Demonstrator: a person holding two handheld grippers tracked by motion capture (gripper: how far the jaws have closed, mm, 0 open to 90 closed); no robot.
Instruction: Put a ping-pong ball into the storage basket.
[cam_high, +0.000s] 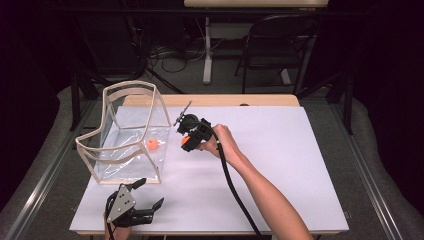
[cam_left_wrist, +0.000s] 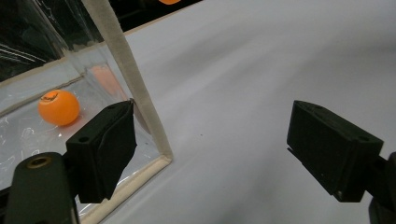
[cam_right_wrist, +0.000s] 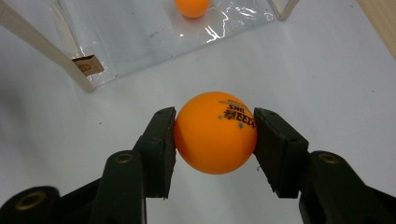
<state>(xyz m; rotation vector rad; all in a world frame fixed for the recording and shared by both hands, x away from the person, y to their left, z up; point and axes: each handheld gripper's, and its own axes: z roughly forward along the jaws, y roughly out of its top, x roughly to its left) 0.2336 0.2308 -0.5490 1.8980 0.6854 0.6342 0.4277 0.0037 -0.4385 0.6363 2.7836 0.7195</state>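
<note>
My right tongs closed on orange ball, just right of clear bag on table, my left tongs wide open, holding nothing, near bag's corner

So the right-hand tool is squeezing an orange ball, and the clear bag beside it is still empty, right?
Not quite. The right gripper does squeeze an orange ball between its fingers, but the clear bag is not empty: a second orange ball already lies inside it, as the high view shows.
</note>
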